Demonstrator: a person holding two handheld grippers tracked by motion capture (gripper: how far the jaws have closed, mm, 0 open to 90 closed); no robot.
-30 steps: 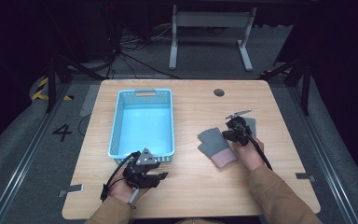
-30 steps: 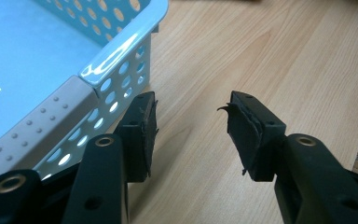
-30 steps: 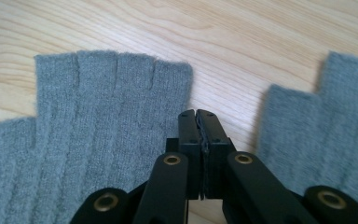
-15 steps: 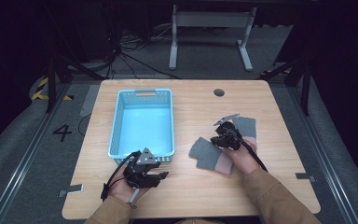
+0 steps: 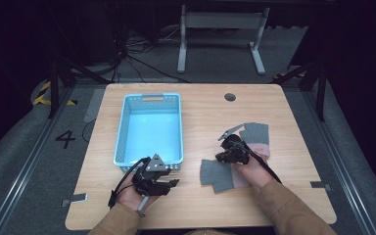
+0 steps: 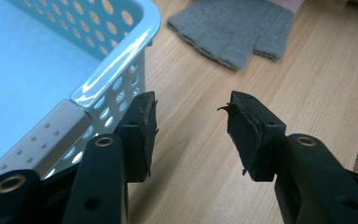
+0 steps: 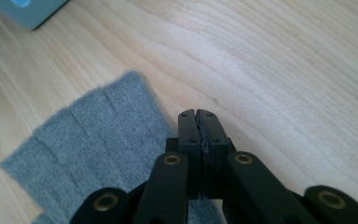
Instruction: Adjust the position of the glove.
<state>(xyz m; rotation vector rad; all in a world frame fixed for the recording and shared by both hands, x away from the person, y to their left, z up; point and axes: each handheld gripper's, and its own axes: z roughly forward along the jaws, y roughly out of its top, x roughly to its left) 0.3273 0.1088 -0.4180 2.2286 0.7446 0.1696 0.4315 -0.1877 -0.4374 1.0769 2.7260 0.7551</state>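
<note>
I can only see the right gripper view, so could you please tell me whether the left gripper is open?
Observer: Yes, the left gripper is open with nothing between its jaws, right beside the near corner of the blue basket.
Operator: Thank you. Is there a second glove besides the grey glove in front of me?
Observer: Yes, another grey glove with a pink cuff lies farther up the table, to the right of the right gripper.
Operator: Is anything in the basket?
Observer: No, the high view shows it empty.

left hand-held gripper: jaws apart, empty | right hand-held gripper: jaws together
</note>
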